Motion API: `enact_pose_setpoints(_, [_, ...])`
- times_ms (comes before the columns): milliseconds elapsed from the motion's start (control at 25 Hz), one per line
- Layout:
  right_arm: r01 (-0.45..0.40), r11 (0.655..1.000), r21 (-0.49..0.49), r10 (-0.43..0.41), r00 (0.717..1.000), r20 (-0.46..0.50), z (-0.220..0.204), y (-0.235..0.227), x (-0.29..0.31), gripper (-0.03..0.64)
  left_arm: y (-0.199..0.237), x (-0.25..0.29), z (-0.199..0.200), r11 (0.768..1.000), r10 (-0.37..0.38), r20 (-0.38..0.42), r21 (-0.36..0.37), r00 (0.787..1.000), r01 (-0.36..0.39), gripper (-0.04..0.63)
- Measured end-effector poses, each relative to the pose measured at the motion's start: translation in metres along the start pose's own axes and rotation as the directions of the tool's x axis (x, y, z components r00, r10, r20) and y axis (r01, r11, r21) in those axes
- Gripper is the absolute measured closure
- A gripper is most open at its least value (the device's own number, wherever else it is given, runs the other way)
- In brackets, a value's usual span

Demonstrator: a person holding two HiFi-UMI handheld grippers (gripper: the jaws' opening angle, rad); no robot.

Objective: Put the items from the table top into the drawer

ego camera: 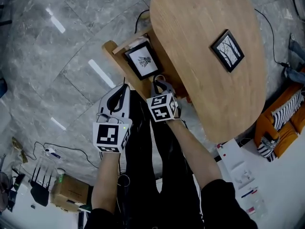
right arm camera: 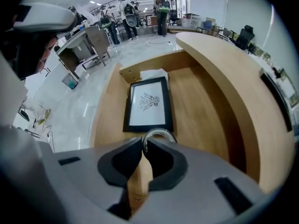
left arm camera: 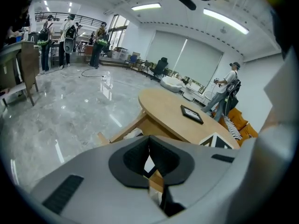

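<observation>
My right gripper [ego camera: 159, 83] [right arm camera: 142, 143] points steeply down over the near end of the open wooden drawer [ego camera: 114, 49] [right arm camera: 198, 101], shut on a thin silver ring [right arm camera: 159, 134]. A black-framed picture [ego camera: 143, 60] [right arm camera: 148, 104] lies flat in the drawer, just beyond the ring. A second black-framed picture [ego camera: 228, 50] [left arm camera: 192, 113] lies on the oval wooden table top [ego camera: 200, 18] [left arm camera: 163, 106]. My left gripper [ego camera: 125, 86] [left arm camera: 149, 143] hangs left of the drawer over the floor, its jaws shut with nothing between them.
A white sheet [right arm camera: 153, 73] lies at the drawer's far end. An orange seat with striped fabric [ego camera: 281, 118] stands right of the table. Cables [ego camera: 62, 149] and a cardboard box [ego camera: 71, 190] lie on the grey floor. People stand far off [left arm camera: 70, 36].
</observation>
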State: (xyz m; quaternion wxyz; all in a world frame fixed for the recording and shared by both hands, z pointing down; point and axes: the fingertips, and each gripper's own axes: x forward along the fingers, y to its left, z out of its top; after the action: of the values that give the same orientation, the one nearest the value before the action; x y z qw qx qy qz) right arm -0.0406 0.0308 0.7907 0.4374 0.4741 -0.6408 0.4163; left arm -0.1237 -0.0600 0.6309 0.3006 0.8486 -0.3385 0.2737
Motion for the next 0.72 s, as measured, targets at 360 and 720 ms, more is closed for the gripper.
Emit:
enact_pose_setpoints(360, [-0.05, 0.993, 0.109, 0.053, 0.998, -0.031, -0.005, -0.005, 0.016, 0.575, 0.0, -0.001, -0.003, 1.0, -0.001, -0.024, 0.014, 1.0, 0.002, 0.581])
enact_pose_setpoints(720, [-0.097, 0.993, 0.06, 0.096, 0.995, 0.016, 0.002, 0.0, 0.009, 0.506, -0.011, 0.005, 0.003, 0.998, -0.038, -0.042, 0.047, 0.998, 0.04, 0.581])
